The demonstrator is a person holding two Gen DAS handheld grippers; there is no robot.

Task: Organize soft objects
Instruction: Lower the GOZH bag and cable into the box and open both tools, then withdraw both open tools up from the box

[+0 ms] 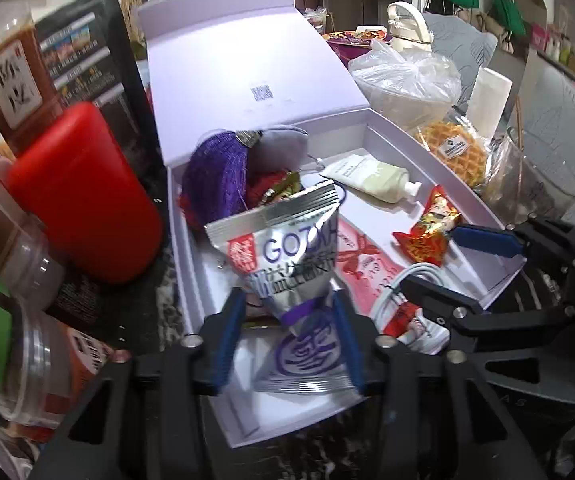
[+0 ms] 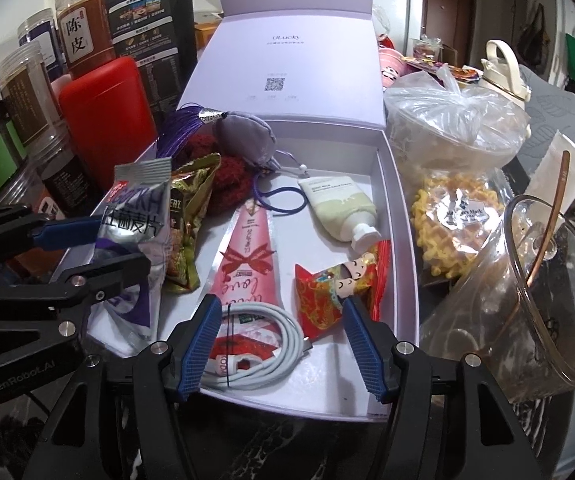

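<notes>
A silver snack packet (image 1: 287,264) stands between the blue pads of the left gripper (image 1: 289,340) over the near left corner of an open white box (image 2: 387,184), its long axis running up and away from the tool so that the crimped top edge leans toward the far end of the box. The packet's narrow waist sits between the two fingers; whether the pads actually press it cannot be told from either view, though seen from the right-hand camera it appears propped upright rather than lying flat. The right gripper (image 2: 283,344) hovers with its jaws parted and nothing between them, low over the near end of the box, above a coiled white cable (image 2: 271,340) and just beside a red candy wrapper (image 2: 339,292). Farther in lie a pink tube (image 2: 247,256), a pale green tube of cream (image 2: 339,204), a green-gold snack bag (image 2: 191,216) and a grey pouch with a purple tassel (image 2: 243,136). A red canister (image 1: 83,192) stands outside the box on the left; a glass bowl (image 2: 547,288) and bagged waffles (image 2: 455,216) crowd the right. The left hand is plainly the nearer to the packet, and any setting-down looks likely to go forward and down along that axis into the box's left side.
</notes>
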